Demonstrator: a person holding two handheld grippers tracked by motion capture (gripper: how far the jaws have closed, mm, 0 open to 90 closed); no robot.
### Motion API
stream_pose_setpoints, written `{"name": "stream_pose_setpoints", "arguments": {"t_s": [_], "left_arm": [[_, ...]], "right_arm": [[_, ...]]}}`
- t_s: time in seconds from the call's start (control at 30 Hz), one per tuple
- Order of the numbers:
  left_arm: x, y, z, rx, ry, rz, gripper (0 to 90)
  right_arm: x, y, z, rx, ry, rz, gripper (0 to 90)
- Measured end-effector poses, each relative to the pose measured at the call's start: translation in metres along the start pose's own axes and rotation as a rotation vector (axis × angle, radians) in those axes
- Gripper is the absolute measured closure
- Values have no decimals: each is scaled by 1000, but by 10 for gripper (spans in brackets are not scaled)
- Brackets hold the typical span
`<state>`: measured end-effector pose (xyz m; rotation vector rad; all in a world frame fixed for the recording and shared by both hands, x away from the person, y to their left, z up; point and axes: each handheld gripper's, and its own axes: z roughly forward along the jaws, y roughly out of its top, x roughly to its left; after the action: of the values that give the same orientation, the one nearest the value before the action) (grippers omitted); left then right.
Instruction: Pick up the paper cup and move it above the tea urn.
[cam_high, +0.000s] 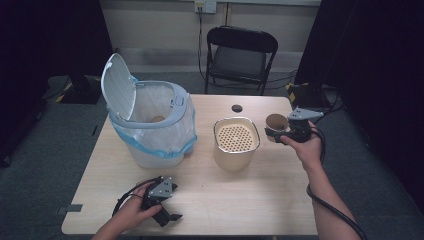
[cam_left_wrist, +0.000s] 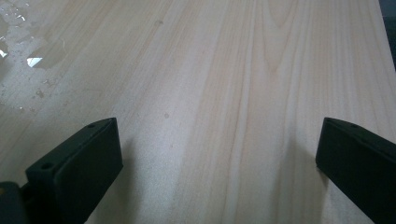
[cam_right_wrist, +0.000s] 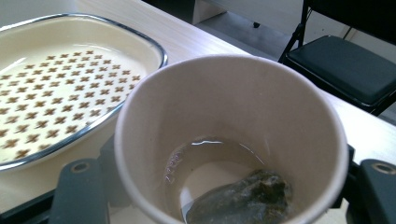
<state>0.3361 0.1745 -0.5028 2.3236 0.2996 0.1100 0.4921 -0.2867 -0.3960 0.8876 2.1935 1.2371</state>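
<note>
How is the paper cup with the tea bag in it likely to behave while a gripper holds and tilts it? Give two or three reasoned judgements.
The paper cup looks thin-walled, so it probably dents under a hard squeeze from the right gripper. It holds some liquid and a wet tea bag, so it is likely bottom-heavy and may spill once tipped. The tea bag might cling inside rather than drop out.

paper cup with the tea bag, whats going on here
A person holds the paper cup in the right tongs, tilted toward the cream strainer container on the table. A little liquid and a wet tea bag sit in the cup. The left tongs rest open near the table's front edge, holding nothing. A lined bin stands open to the left.
</note>
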Motion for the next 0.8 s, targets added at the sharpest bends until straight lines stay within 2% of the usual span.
{"name": "stream_pose_setpoints", "arguments": {"t_s": [0.27, 0.37, 0.4, 0.43, 0.57, 0.8], "left_arm": [[0, 0, 0, 0, -5, -2, 0], [0, 0, 0, 0, -5, -2, 0], [0, 0, 0, 0, -5, -2, 0], [0, 0, 0, -1, -5, -2, 0], [0, 0, 0, -2, -3, -1, 0], [0, 0, 0, -6, -5, 0, 0]], "right_arm": [[-6, 10, 12, -46, 25, -57, 275], [-9, 14, 14, -65, 21, -71, 276], [-9, 14, 14, -65, 21, -71, 276], [-11, 17, 16, -61, 12, -98, 276], [-13, 23, 21, -52, 11, -133, 275], [-14, 36, 29, -66, 5, -163, 276]]}}
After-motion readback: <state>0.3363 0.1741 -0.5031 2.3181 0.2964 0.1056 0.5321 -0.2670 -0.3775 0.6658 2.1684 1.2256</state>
